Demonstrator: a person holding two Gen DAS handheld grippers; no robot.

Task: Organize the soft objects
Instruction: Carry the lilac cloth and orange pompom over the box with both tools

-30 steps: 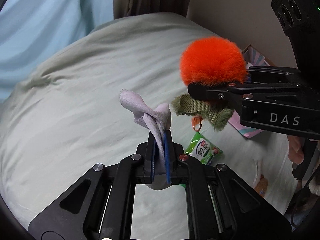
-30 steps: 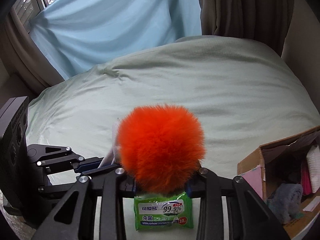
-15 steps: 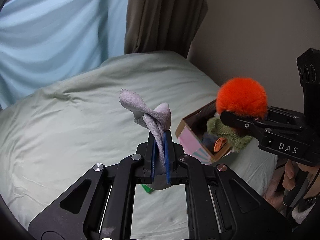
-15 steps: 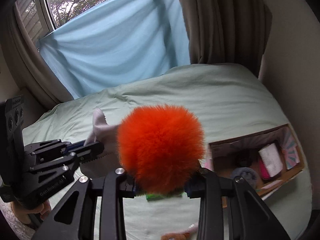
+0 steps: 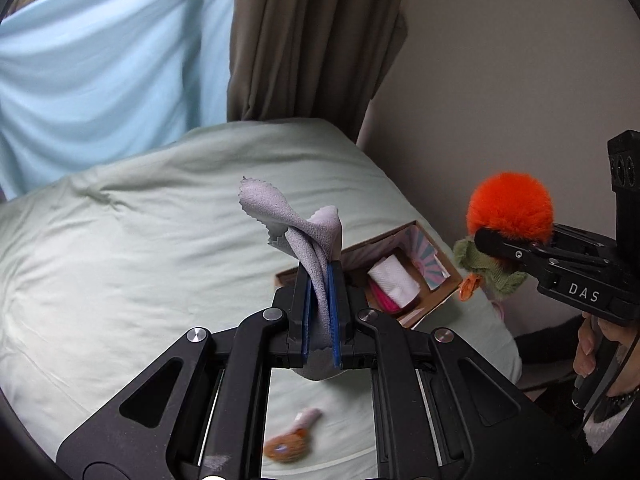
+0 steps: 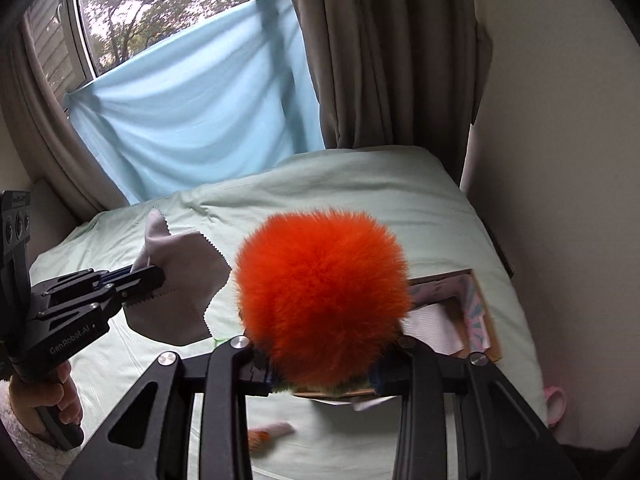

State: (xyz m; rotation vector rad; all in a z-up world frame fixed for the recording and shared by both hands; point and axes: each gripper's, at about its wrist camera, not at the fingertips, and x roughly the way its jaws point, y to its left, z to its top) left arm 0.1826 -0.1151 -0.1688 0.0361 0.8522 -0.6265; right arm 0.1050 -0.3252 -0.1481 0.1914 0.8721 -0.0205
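My left gripper (image 5: 320, 276) is shut on a lilac cloth (image 5: 294, 220) with pinked edges, which sticks up from between the blue pads, high above the pale green bed (image 5: 120, 264). In the right wrist view that left gripper (image 6: 140, 278) and its cloth (image 6: 180, 284) hang at the left. My right gripper (image 6: 324, 380) is shut on a fluffy orange pompom toy (image 6: 320, 300) with a green knitted part (image 5: 490, 270) below it. The toy hides the pads. An open cardboard box (image 5: 444, 266) lies on the bed below both grippers, near the wall.
The box holds a white roll (image 5: 394, 282) and pink items. A small pink and orange toy (image 5: 292, 438) lies on the bed nearer me. A brown curtain (image 5: 312, 40) and a blue sheet (image 5: 100, 72) hang behind. A wall (image 5: 500, 80) stands right. A hand grips each handle.
Both grippers have risen and swung toward the box by the wall, keeping their loads. The green wipes pack has dropped out of view, and the box's inside now shows.
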